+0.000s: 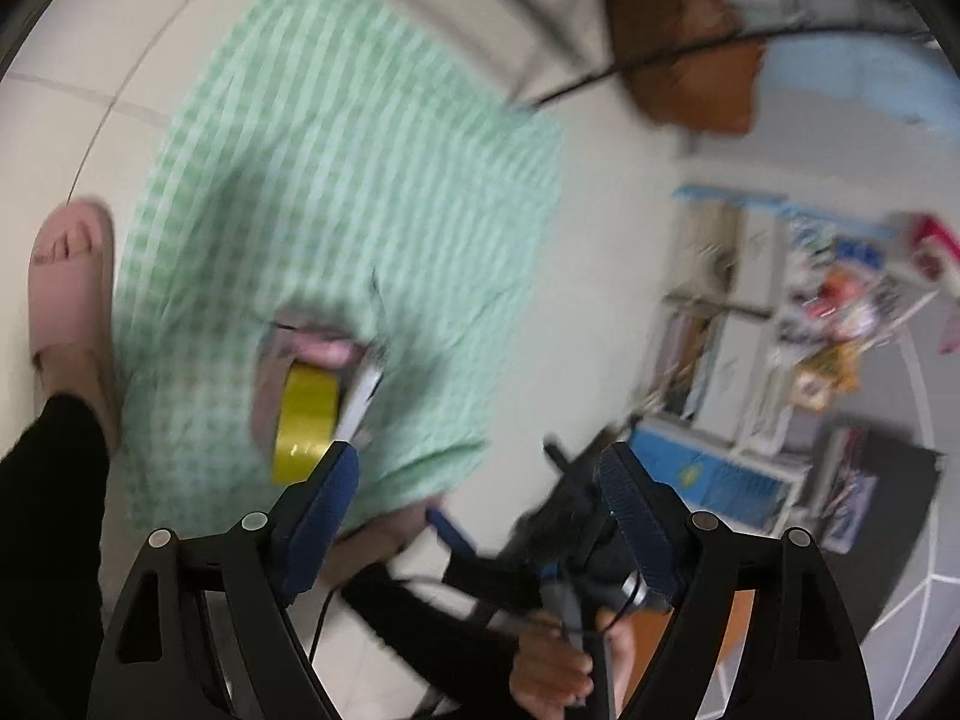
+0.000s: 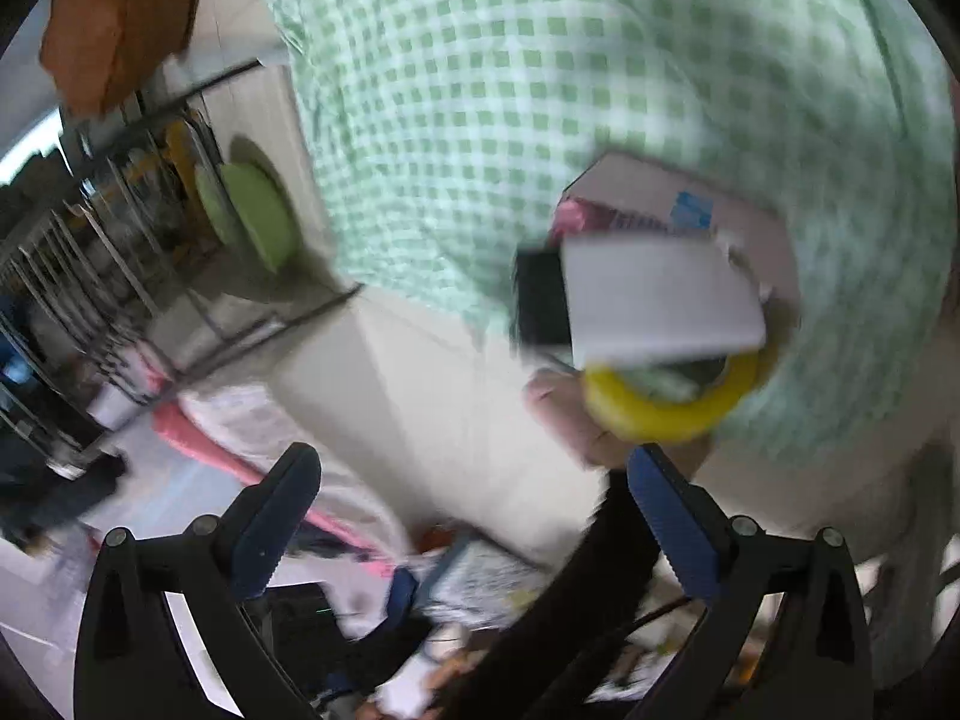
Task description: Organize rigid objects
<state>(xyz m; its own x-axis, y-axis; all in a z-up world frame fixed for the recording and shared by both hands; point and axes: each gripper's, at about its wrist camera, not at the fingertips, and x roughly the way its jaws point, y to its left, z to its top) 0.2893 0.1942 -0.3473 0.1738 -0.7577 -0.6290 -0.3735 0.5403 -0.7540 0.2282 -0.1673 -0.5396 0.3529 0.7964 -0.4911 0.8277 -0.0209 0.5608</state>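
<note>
- The left gripper (image 1: 474, 474) points steeply down, its blue-padded jaws spread wide with nothing between them.
- The right gripper (image 2: 474, 480) also tilts downward, jaws spread wide and empty.
- In the left wrist view a hand (image 1: 558, 672) in a black sleeve grips a handle low between the jaws.
- The green checked cloth (image 1: 336, 192) is the landmark; the motion blur is heavy in both views.
- One yellow tape roll (image 2: 666, 402) lies on the cloth near its edge, just beyond the right gripper's right finger.
- One white box (image 2: 654, 300) rests tilted against the roll, on the cloth.
- One black flat object (image 2: 540, 300) sits beside the box.
- One pink slipper (image 1: 66, 282) stands just beside the cloth on the floor.
</note>
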